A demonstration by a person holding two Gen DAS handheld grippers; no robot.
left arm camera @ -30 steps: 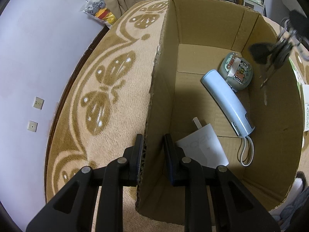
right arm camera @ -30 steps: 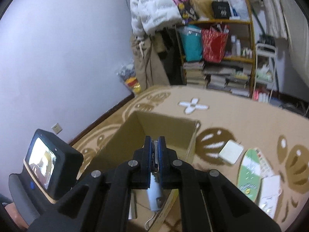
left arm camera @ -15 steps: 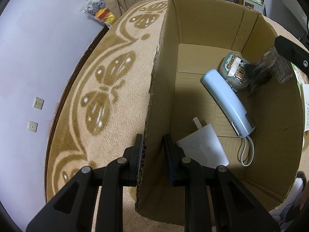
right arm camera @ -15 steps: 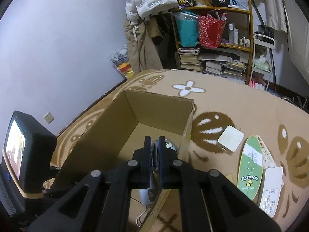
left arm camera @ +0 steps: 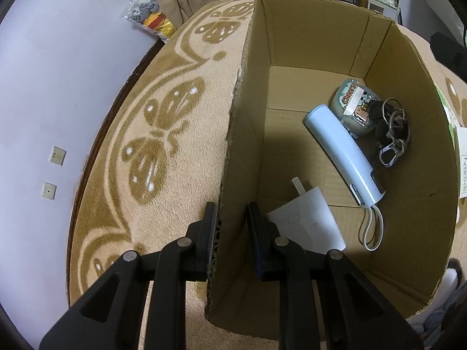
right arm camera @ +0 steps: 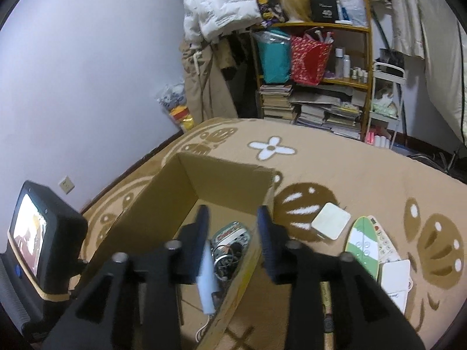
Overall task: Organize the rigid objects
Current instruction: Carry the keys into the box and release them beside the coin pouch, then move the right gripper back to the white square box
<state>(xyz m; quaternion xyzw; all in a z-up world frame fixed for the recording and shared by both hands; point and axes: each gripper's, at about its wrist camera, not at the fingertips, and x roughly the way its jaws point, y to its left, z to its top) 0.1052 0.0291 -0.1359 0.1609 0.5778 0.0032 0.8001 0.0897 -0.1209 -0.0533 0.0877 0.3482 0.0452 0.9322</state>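
An open cardboard box (left arm camera: pixel 321 35) stands on a tan patterned carpet. On its floor lie a bunch of keys (left arm camera: pixel 391 125), a light blue handheld device (left arm camera: pixel 341 151) with a white strap, a round printed tin (left arm camera: pixel 353 102) and a white card (left arm camera: pixel 306 221). My left gripper (left arm camera: pixel 232 213) straddles the box's near left wall, one finger outside and one inside, shut on it. My right gripper (right arm camera: pixel 232 224) hovers above the box (right arm camera: pixel 221 180), open and holding nothing. Below it lie the keys (right arm camera: pixel 226 255), the tin (right arm camera: pixel 232 230) and the blue device (right arm camera: pixel 207 277).
To the right of the box, a white square case (right arm camera: pixel 330 221), a green and white fan (right arm camera: pixel 362 245) and a white card (right arm camera: pixel 395 274) lie on the carpet. A crowded shelf (right arm camera: pixel 315 87) and hanging clothes stand by the far wall. A plastic bag of toys (left arm camera: pixel 149 14) leans there.
The right gripper, earlier shut on the keys above the box, has opened. The keys now lie inside beside the tin. The left gripper has not moved.
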